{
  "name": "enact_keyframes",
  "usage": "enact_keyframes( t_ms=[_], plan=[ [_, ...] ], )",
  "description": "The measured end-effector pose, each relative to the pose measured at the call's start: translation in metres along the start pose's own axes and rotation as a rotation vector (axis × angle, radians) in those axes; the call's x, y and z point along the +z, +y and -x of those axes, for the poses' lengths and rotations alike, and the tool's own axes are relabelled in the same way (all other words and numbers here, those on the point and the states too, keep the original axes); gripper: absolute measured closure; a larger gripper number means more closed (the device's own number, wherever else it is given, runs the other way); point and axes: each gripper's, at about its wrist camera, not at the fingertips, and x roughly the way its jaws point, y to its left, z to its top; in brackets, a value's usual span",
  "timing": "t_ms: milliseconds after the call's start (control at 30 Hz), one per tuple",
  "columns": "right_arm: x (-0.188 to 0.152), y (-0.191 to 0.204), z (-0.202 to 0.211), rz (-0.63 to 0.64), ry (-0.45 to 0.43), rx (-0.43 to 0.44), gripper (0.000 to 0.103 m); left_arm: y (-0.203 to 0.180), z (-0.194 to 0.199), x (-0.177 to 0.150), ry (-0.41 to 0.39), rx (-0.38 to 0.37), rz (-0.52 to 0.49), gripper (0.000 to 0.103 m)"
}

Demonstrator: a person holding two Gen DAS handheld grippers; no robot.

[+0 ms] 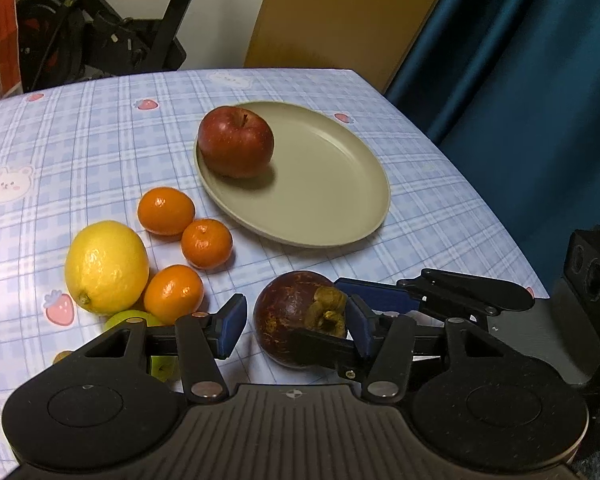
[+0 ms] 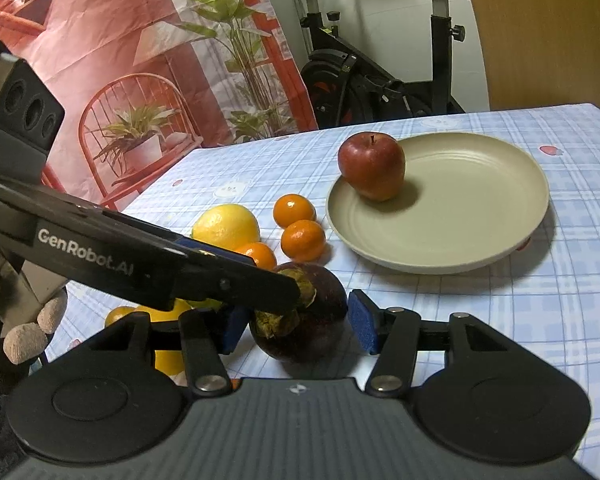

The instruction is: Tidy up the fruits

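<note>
A dark purple mangosteen (image 1: 288,316) lies on its side on the checked tablecloth, near the front. My left gripper (image 1: 296,326) straddles it; a thin strip of cloth shows between the left pad (image 1: 232,322) and the fruit, so it is open. The right gripper's fingers (image 1: 380,292) come in from the right, one behind the fruit and one across its front. In the right wrist view my right gripper (image 2: 298,326) has both pads close against the mangosteen (image 2: 312,332), and the left gripper's finger (image 2: 260,288) crosses its top. A red apple (image 1: 236,142) sits on the beige plate (image 1: 340,200).
A lemon (image 1: 106,266) and three mandarins (image 1: 166,210) (image 1: 207,243) (image 1: 173,294) cluster left of the plate. A green fruit (image 1: 128,318) is half hidden under my left finger. The table's right edge (image 1: 500,220) borders a blue curtain. An exercise bike (image 2: 372,80) stands beyond the table.
</note>
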Motion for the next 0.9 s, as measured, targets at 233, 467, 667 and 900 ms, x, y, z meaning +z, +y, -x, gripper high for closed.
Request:
enact_keyframes(
  t_ms=[233, 467, 667, 900],
  plan=[
    [-0.003, 0.01, -0.007, 0.071, 0.029, -0.038, 0.043, 0.008, -0.007, -0.003, 0.001, -0.01, 0.081, 0.045],
    [-0.003, 0.01, -0.015, 0.099, 0.015, -0.058, 0.043, 0.017, -0.005, 0.001, -0.015, 0.033, 0.111, 0.045],
    [0.006, 0.001, -0.017, 0.071, 0.006, -0.039, 0.043, 0.018, -0.001, 0.003, -0.025, 0.032, 0.114, 0.045],
    [0.009, 0.006, -0.025, 0.108, 0.021, -0.039, 0.04, 0.008, -0.011, 0.01, 0.001, 0.037, 0.066, 0.041]
  ],
)
